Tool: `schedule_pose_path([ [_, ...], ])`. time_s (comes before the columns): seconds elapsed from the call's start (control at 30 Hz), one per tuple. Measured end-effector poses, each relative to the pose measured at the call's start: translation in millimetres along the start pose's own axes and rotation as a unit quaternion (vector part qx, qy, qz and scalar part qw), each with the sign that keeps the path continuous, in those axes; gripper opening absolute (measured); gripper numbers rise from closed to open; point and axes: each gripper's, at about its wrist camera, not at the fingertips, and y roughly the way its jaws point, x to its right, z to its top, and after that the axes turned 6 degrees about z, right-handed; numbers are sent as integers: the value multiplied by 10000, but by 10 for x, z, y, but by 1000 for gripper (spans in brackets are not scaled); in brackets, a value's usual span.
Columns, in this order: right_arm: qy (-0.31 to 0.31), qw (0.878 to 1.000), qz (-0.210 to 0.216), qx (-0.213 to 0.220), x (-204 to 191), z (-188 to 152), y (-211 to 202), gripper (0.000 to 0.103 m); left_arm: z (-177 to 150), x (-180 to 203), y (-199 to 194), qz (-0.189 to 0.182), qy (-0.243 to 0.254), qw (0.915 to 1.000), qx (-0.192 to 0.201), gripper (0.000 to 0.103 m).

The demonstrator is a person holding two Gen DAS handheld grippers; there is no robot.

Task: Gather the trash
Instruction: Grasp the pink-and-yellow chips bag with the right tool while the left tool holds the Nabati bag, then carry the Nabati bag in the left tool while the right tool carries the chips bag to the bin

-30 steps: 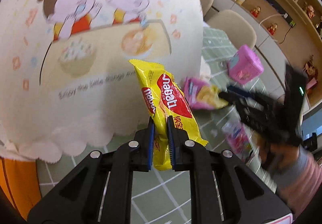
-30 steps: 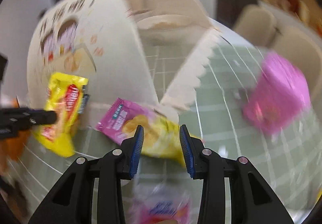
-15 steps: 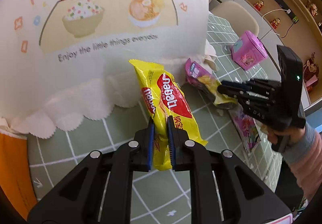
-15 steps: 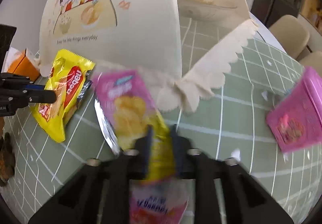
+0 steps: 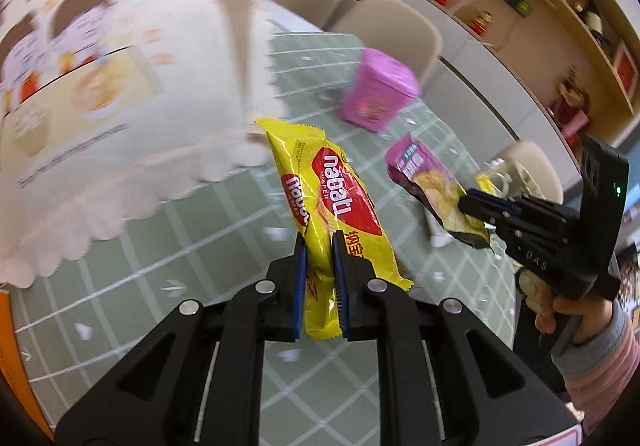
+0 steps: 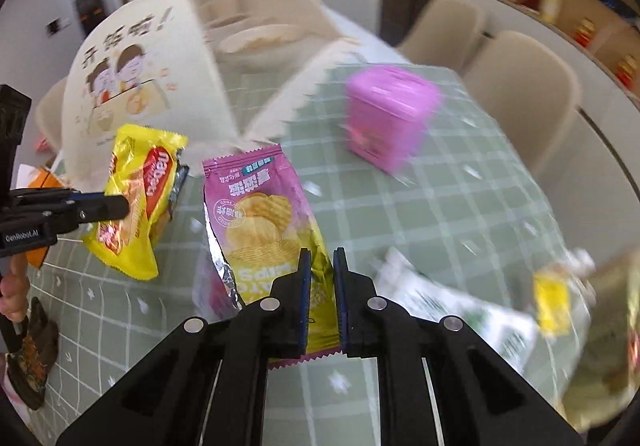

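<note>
Now, your left gripper (image 5: 319, 266) pinches the yellow wafer packet (image 5: 332, 205) near its lower end, jaws pressed on the crinkled foil. Packet stands upright above the tabletop (image 5: 224, 221), glossy yellow with a red oval label in white lettering; top seam serrated, bottom edge sticking out below the blue pads.

Your right gripper (image 6: 320, 278) holds the purple chip bag (image 6: 260, 213), jaws clamped on its yellow lower half. Bag is purple at the top, ridged chips printed mid-face, silver lining showing along its torn left edge. It hangs clear of the green checked tabletop.

From the left wrist view the chip bag sits well right of the wafer packet, both lifted. Behind them: a cream paper bag (image 5: 100, 85) with a cartoon print, blurred, and a pink box (image 6: 390, 113) farther back. More wrappers (image 6: 452, 310) lie at lower right, too blurred to identify.
</note>
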Motion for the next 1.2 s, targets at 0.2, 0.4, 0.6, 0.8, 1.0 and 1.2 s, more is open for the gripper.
schedule_pose_path([
  [0.2, 789, 9958, -363, 280, 506, -440, -489, 12, -62, 692, 57, -255, 483, 9985, -56, 12],
  [0.4, 1057, 9910, -654, 499, 915, -711, -910, 12, -87, 1397, 235, -449, 805, 9957, -72, 12],
  [0.6, 1091, 9888, -728, 715, 1435, -902, -1224, 12, -66, 2039, 344, -441, 952, 9945, -8, 12],
  [0.8, 922, 9881, -703, 1008, 2064, -999, -1516, 12, 36, 2786, 467, -358, 915, 9950, 175, 12],
  [1.0, 874, 9861, -720, 1217, 2848, -1058, -1793, 12, 189, 3605, 680, -436, 834, 9952, 274, 12],
  [1.2, 933, 9884, -655, 1005, 3563, -1052, -1712, 12, 288, 4185, 985, -427, 703, 9965, 156, 12],
])
